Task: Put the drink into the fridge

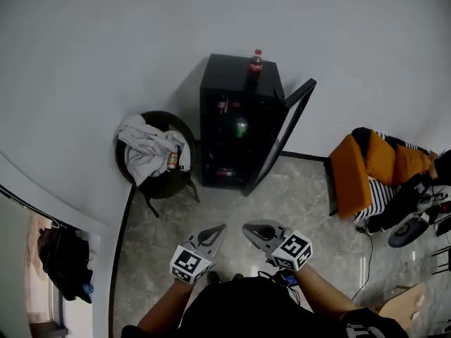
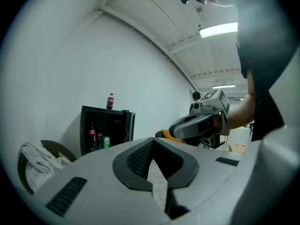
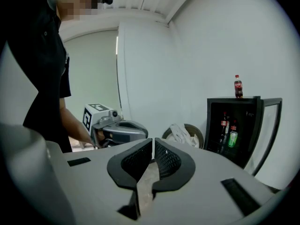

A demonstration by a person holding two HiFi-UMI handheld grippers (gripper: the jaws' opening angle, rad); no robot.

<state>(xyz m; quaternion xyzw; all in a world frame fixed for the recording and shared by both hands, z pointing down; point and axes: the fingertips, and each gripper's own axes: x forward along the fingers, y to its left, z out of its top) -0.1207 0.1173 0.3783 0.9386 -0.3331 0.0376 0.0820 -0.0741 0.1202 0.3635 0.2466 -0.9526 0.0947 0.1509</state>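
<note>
A bottle of cola (image 1: 256, 60) with a red cap is seen standing upright on top of a black fridge (image 1: 232, 76), which is set against a white wall. The fridge door (image 1: 285, 136) is swung open to the right. Inside, 2 more bottles (image 3: 225, 122) and a green can (image 3: 232, 138) are lined up on a shelf.

The left gripper (image 1: 218, 228) and the right gripper (image 1: 247, 228) are held low, side by side over the grey floor (image 1: 296, 196), well apart from the fridge, with their tips angled toward each other. The jaws of the left gripper are brought together at the tip, with nothing caught between them. The jaws of the right gripper are likewise closed and nothing is held.

To the left of the fridge, a round dark chair (image 1: 173, 120) is draped with a pale cloth (image 1: 144, 153). Orange cushions (image 1: 366, 164) are piled on a seat at the right.
</note>
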